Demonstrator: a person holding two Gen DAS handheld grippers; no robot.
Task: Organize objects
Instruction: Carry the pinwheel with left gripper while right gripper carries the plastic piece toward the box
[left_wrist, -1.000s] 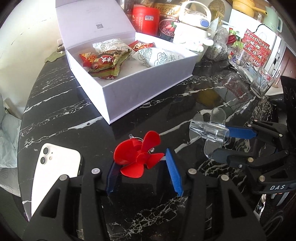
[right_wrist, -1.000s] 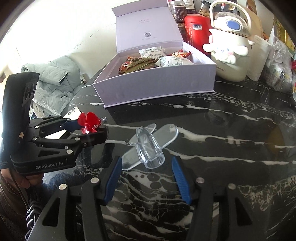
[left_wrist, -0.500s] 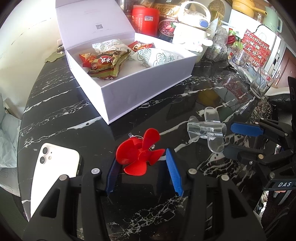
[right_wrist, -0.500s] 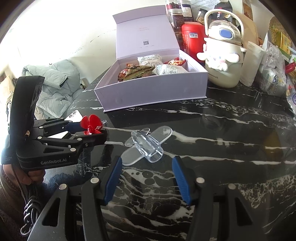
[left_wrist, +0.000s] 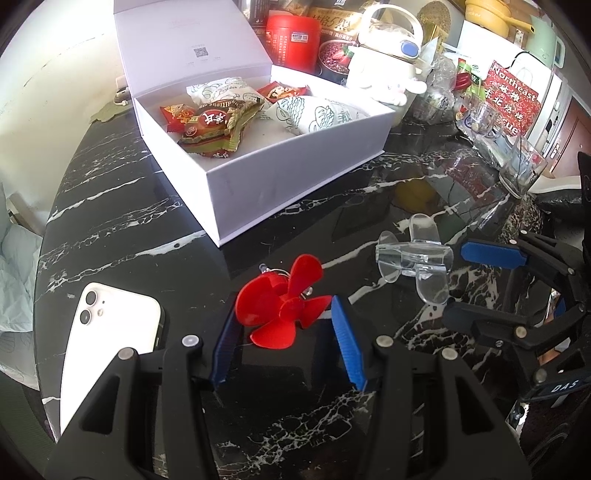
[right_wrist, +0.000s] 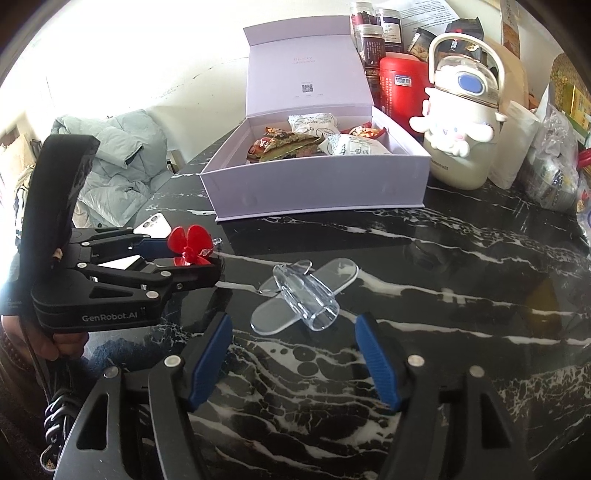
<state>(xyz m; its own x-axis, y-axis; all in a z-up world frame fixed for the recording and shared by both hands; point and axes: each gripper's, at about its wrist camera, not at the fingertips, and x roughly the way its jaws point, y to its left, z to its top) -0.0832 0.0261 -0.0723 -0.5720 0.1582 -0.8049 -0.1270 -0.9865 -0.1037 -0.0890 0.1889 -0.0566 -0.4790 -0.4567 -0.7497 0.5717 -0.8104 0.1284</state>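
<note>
A red plastic propeller (left_wrist: 282, 308) on a small motor sits between the blue pads of my left gripper (left_wrist: 284, 332), which stands around it; the jaws look open and I cannot tell if they touch it. It also shows in the right wrist view (right_wrist: 190, 246). A clear plastic toy plane (right_wrist: 304, 293) lies on the black marble table, just ahead of my open right gripper (right_wrist: 293, 356), apart from its pads. The plane also shows in the left wrist view (left_wrist: 413, 258). An open white box (left_wrist: 273, 177) with snack packets stands behind.
A white phone (left_wrist: 107, 332) lies face down left of my left gripper. Behind the box stand a red tin (right_wrist: 402, 83), a white cartoon kettle (right_wrist: 458, 125), jars and bags. Glass cups (left_wrist: 521, 170) stand at the right edge. A grey jacket (right_wrist: 118, 155) lies beyond the table.
My right gripper has let go of the clear plane and drawn back from it; the plane now lies on the table. My left gripper has hardly moved.
</note>
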